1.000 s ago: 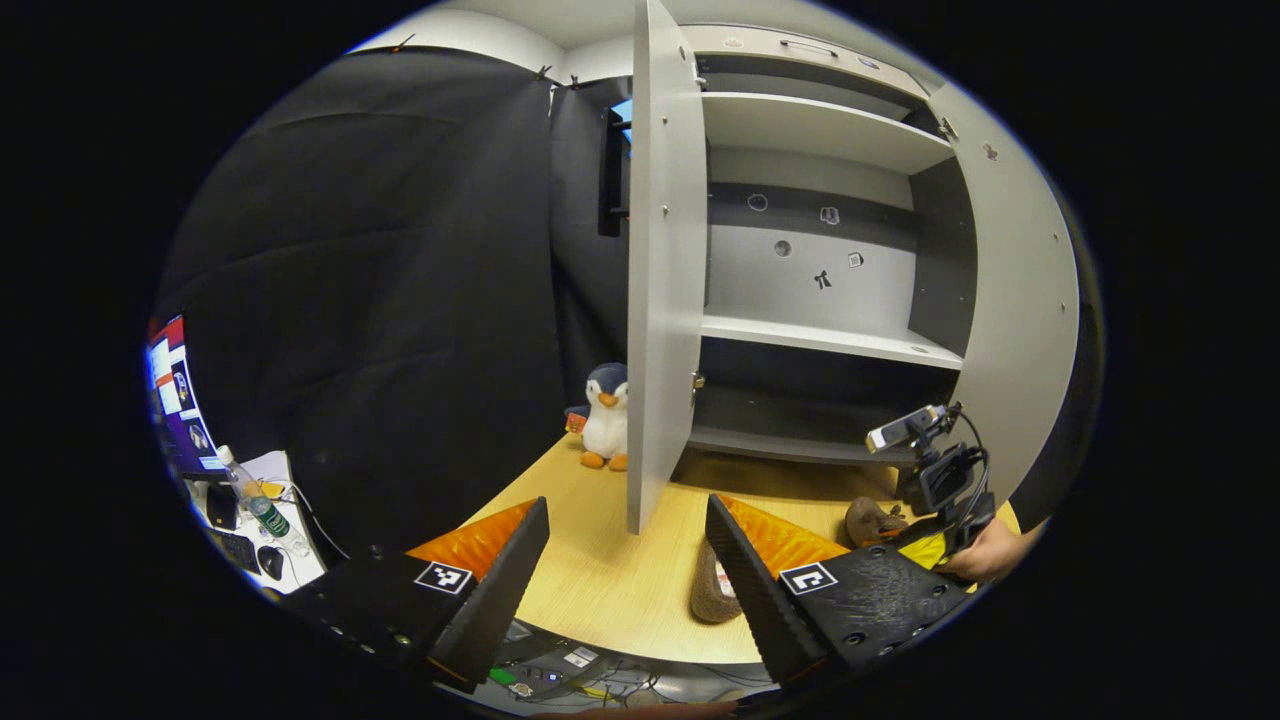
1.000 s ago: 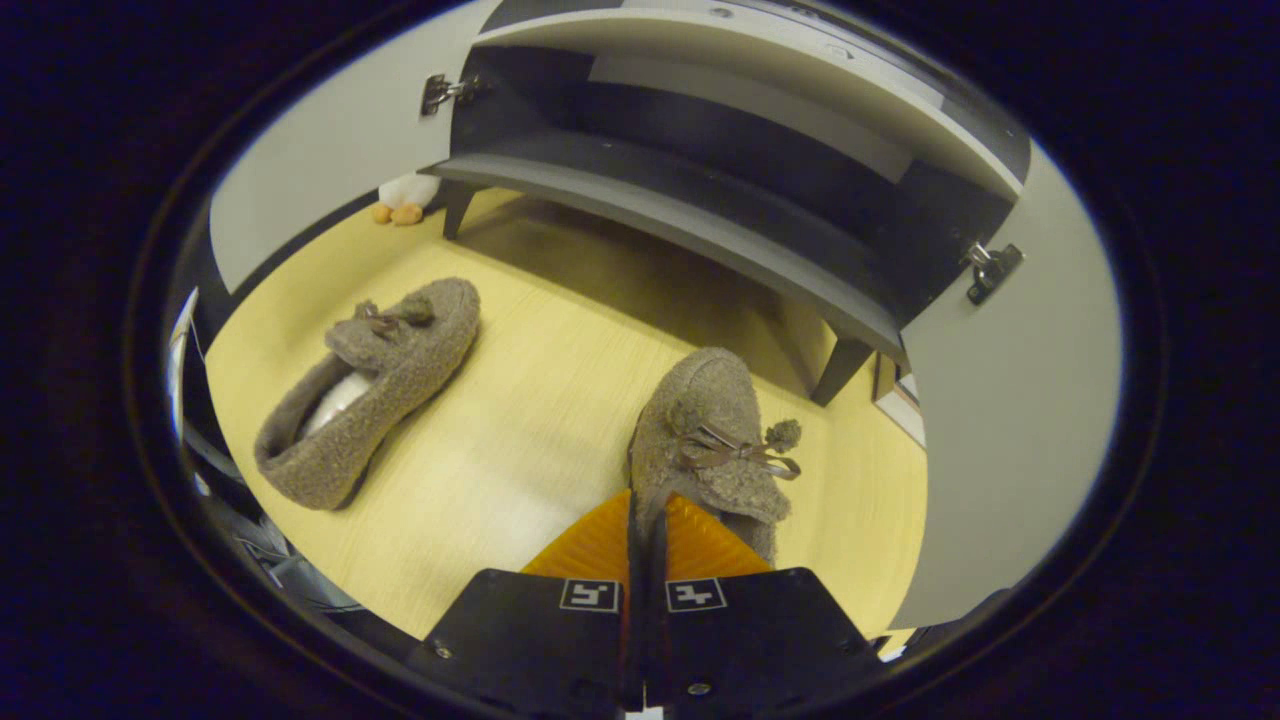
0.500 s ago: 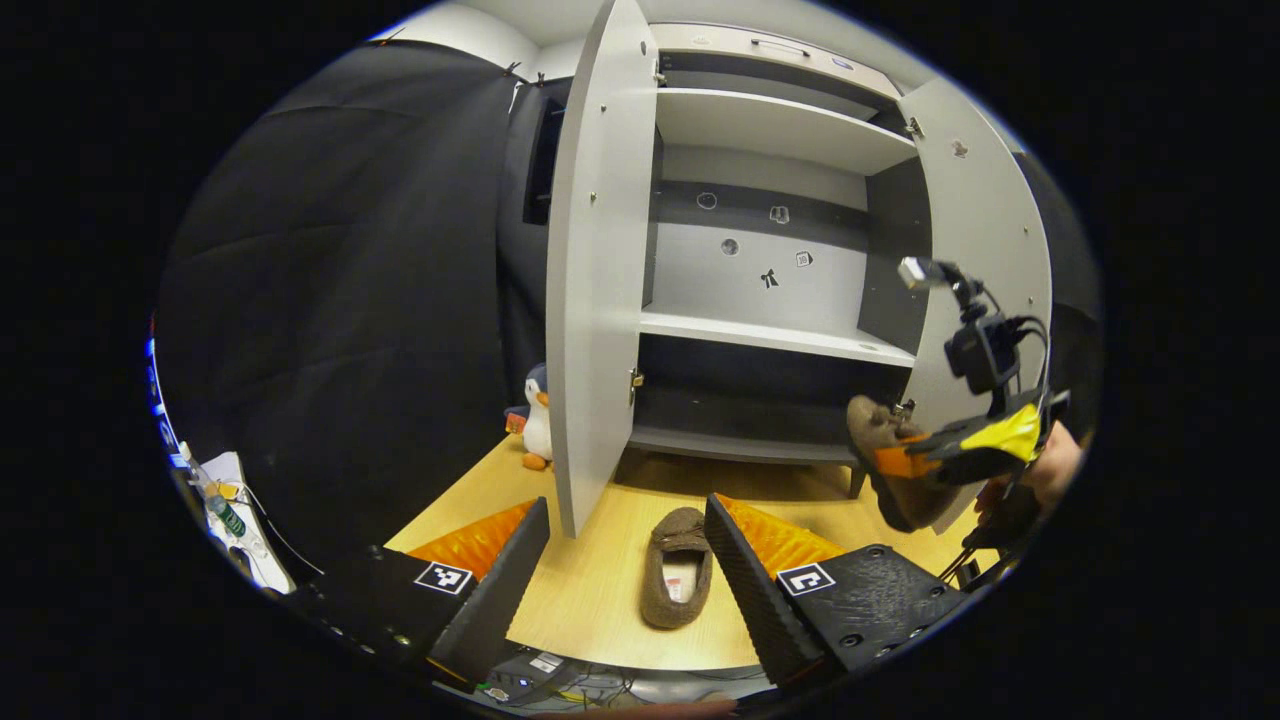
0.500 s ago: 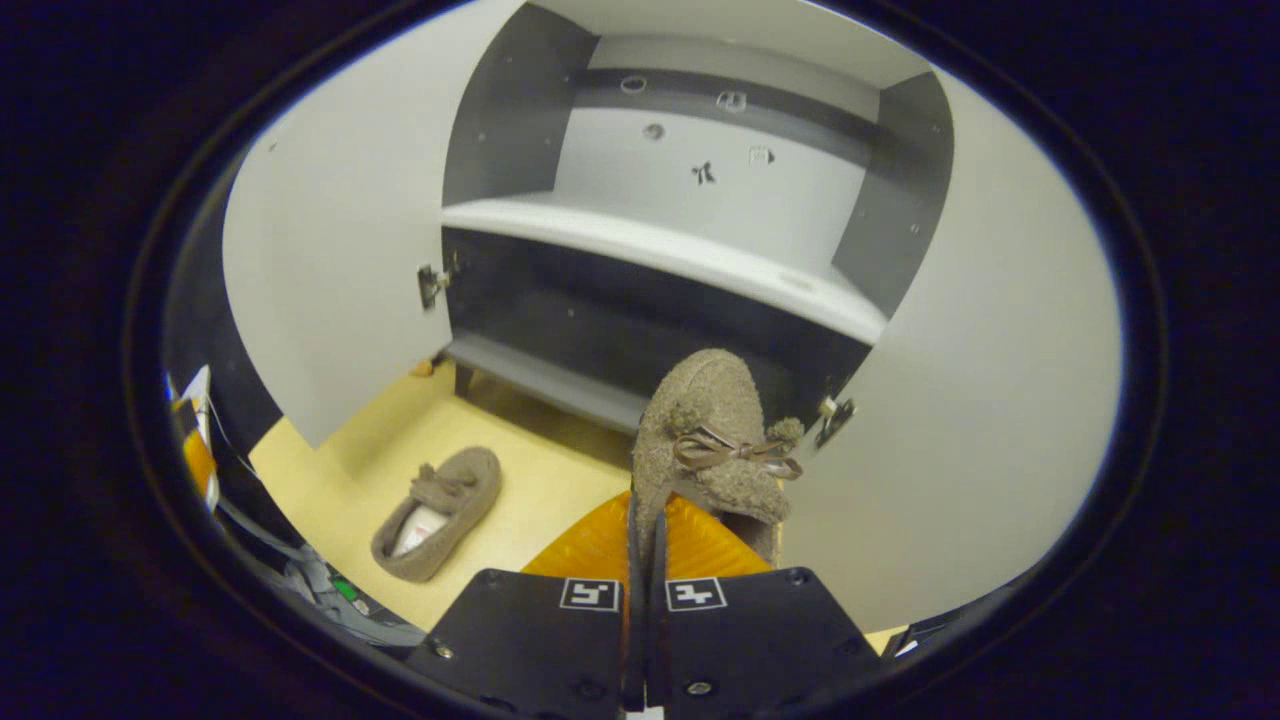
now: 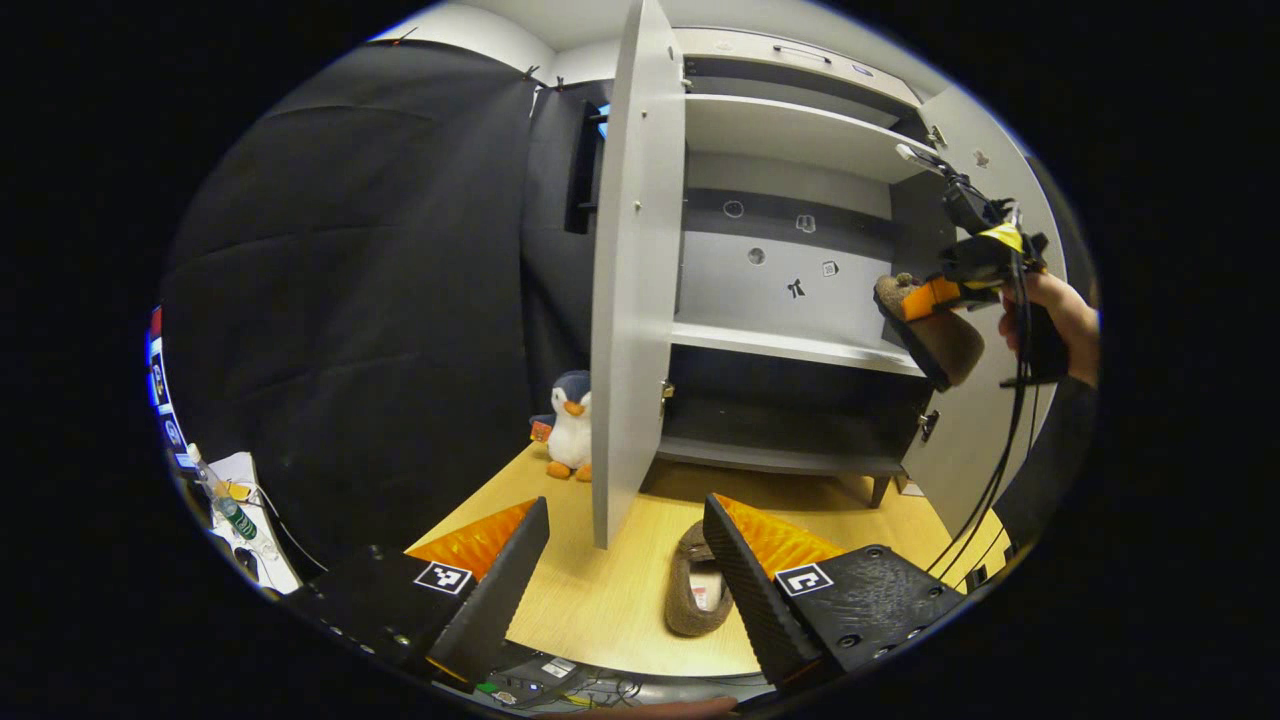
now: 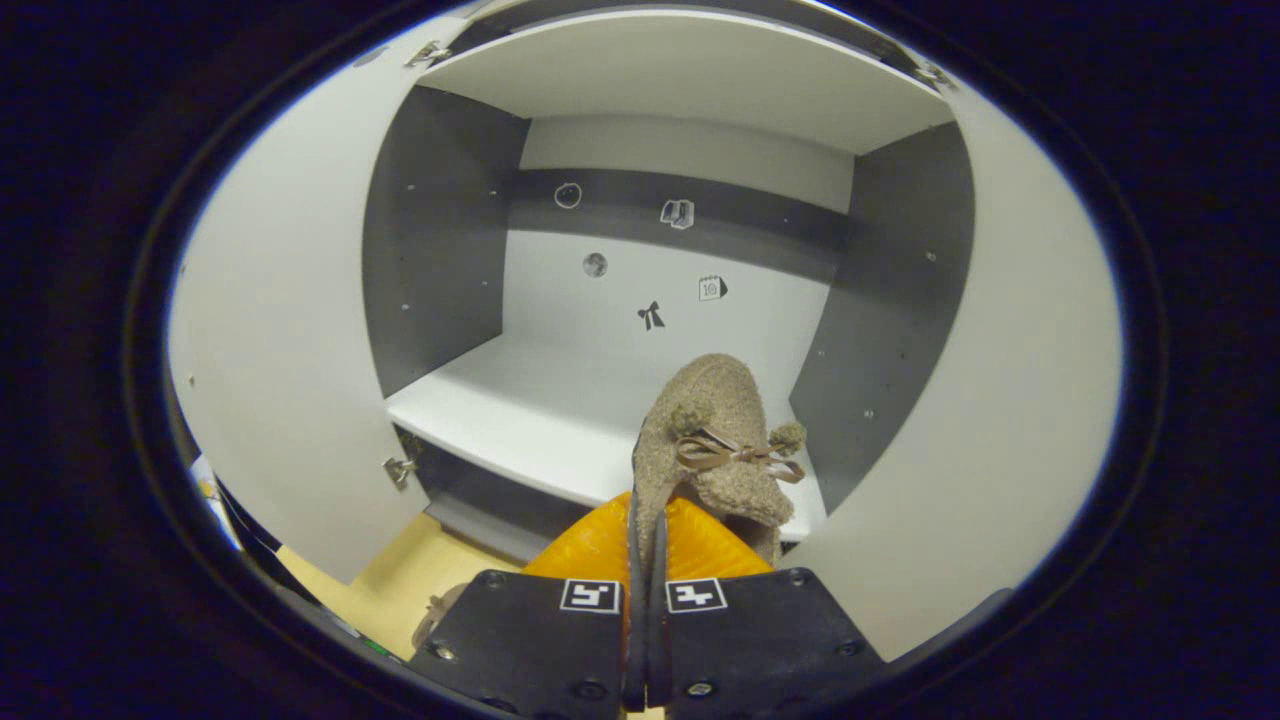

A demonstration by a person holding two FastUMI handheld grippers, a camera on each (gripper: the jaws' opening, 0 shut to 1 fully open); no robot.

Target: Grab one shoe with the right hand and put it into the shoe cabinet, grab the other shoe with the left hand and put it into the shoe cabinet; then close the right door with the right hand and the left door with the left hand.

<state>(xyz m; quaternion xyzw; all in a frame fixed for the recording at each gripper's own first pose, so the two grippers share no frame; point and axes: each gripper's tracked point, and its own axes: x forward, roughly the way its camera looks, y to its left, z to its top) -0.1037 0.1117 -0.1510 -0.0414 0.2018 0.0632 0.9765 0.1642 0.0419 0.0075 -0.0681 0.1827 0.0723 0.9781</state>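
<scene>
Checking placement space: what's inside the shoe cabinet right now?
The shoe cabinet has bare shelves; small stickers on its back wall. The held shoe hangs before the middle shelf, hiding part of it.

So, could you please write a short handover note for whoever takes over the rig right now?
Right gripper: jaws shut on the first shoe, held in the air in front of the cabinet's middle shelf.
Left gripper: jaws open, holding nothing, above the second shoe on the wooden floor.
Left door and right door open.
Done: first shoe picked up.
Left: place it, shelve the second shoe, close both doors.
</scene>
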